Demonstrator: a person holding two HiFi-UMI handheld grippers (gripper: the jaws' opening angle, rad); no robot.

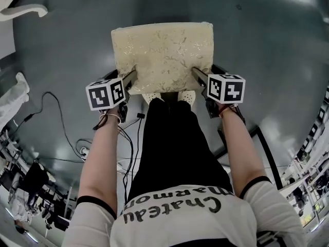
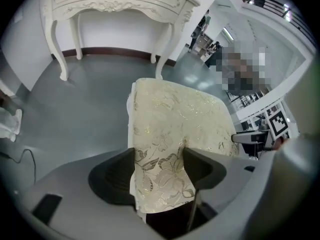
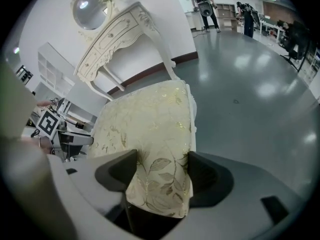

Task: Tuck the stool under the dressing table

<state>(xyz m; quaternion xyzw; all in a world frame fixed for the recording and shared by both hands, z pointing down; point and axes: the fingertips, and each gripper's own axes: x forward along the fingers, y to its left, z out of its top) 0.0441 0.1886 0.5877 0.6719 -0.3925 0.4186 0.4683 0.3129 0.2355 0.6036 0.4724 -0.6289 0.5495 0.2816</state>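
Observation:
The stool (image 1: 163,54) has a cream seat with a gold floral pattern and stands on the grey floor just ahead of me. My left gripper (image 1: 132,78) is shut on the seat's near left corner (image 2: 159,166). My right gripper (image 1: 197,75) is shut on the near right corner (image 3: 161,176). The white dressing table (image 2: 117,4) with curved legs stands against the wall some way beyond the stool; it also shows in the right gripper view (image 3: 120,31), with a round mirror (image 3: 89,8) on top. The stool's legs are hidden under the seat.
Black cables (image 1: 61,127) run over the floor at my left. A white furniture piece (image 1: 23,12) sits at the far left. People stand in the hall behind the right side (image 3: 204,4). Open grey floor (image 2: 90,99) lies between stool and table.

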